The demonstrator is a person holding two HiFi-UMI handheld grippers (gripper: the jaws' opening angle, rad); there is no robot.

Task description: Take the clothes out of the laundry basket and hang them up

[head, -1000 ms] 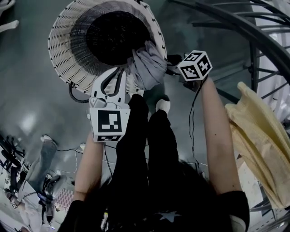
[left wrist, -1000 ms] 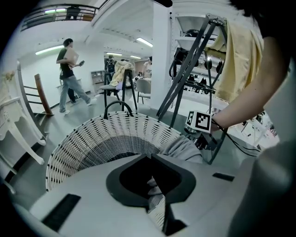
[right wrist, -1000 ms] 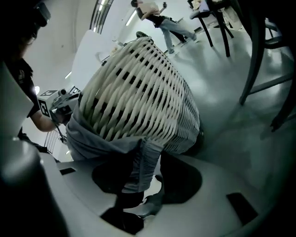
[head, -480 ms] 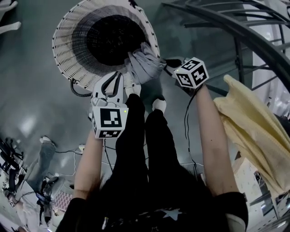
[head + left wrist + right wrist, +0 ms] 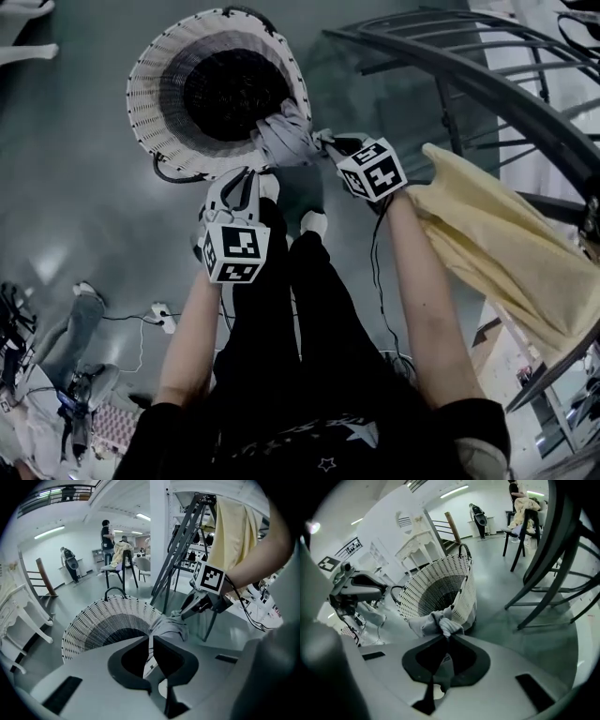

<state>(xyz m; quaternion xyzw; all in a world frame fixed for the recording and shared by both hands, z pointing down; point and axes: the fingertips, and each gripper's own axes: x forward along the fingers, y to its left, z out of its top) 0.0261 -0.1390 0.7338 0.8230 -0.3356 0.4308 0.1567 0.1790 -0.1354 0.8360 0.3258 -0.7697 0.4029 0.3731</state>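
Both grippers have risen with the crumpled grey cloth garment point(image 5: 284, 139), which drapes over the near rim of the round white wicker laundry basket point(image 5: 150, 103) in the head view. Left gripper view: the left gripper point(image 5: 151, 638) pinches a fold. Right gripper view: the right gripper point(image 5: 447, 637), jaws just closed, pinches bunched cloth.

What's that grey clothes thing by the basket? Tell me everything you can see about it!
The grey garment is soft, plain fabric, crumpled into a bunch of folds. It drapes over the near rim of the white woven laundry basket, mostly outside it. The right gripper, whose jaws have just been closing, pinches a gathered knot of it. The left gripper is shut on another edge. What kind of garment it is cannot be told.
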